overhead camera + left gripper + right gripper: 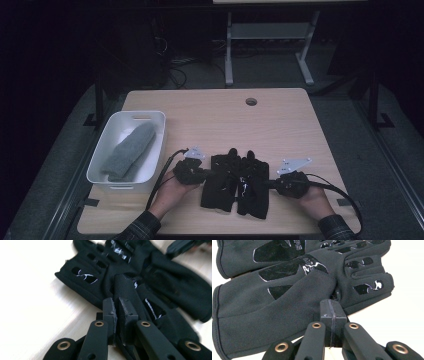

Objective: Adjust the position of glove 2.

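Note:
Two black gloves with glossy prints lie side by side, fingers pointing away, near the table's front edge: a left glove [220, 182] [82, 287] and a right glove [252, 187] [274, 312]. My left gripper [206, 174] [117, 303] lies low at the left glove's outer edge, its jaws nearly together with a raised fold of that glove's fabric pinched between them. From the other side, my right gripper [270, 184] [331, 303] has its pads pressed flush together, tips touching the right glove's edge by the thumb. I cannot tell whether any cloth is caught there.
At the table's left stands a white bin [150, 117] with a grey mitten [130, 150] lying inside. A round cable hole [251, 101] is in the far part of the wooden table [210, 120]. Cables trail from both grippers toward the front edge.

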Available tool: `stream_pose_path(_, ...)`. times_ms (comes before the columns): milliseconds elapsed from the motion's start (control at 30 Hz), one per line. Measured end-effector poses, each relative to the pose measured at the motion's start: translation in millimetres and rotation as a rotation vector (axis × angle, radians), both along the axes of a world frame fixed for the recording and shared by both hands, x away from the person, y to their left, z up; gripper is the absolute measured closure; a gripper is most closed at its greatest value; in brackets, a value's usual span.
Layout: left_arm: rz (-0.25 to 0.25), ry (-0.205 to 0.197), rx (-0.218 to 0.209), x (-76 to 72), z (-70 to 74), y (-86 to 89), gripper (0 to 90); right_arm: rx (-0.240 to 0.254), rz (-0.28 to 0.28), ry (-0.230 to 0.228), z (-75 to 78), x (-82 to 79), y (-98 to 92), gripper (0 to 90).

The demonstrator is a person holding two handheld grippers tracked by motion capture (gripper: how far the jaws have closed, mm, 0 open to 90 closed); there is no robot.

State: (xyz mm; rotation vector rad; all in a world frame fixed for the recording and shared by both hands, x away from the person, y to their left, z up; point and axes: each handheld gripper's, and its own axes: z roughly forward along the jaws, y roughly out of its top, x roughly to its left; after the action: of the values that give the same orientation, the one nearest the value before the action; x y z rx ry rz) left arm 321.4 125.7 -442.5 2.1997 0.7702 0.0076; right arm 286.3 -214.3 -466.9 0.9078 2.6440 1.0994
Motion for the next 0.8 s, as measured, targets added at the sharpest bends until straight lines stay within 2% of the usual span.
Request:
stream_pose_path(100,-0.012,0.000,-0.037,-0.6,7.7,-0.8,83.9,0.005,-0.003,0.009,0.2,0.1,1.3,90.0)
stream_pose_path(367,-0.064,-0.024,-0.101,2.8,23.9,-11.3,84.4,0.016,0.002,0.011,-0.6,1.8,3.2,90.0)
stream_pose_path(400,-0.065,-0.021,-0.106,2.6,25.0,-12.6,84.5,0.020,-0.004,0.023,-0.3,1.6,4.1,90.0)
stream_pose_path(633,-0.108,-0.053,-0.121,5.5,33.4,-26.1,84.9,0.035,0.001,0.026,-1.5,4.8,6.5,90.0)
stream_pose_path(800,-0.139,-0.057,-0.125,5.7,34.9,-41.3,84.9,0.020,0.012,0.020,-0.6,4.7,13.6,90.0)
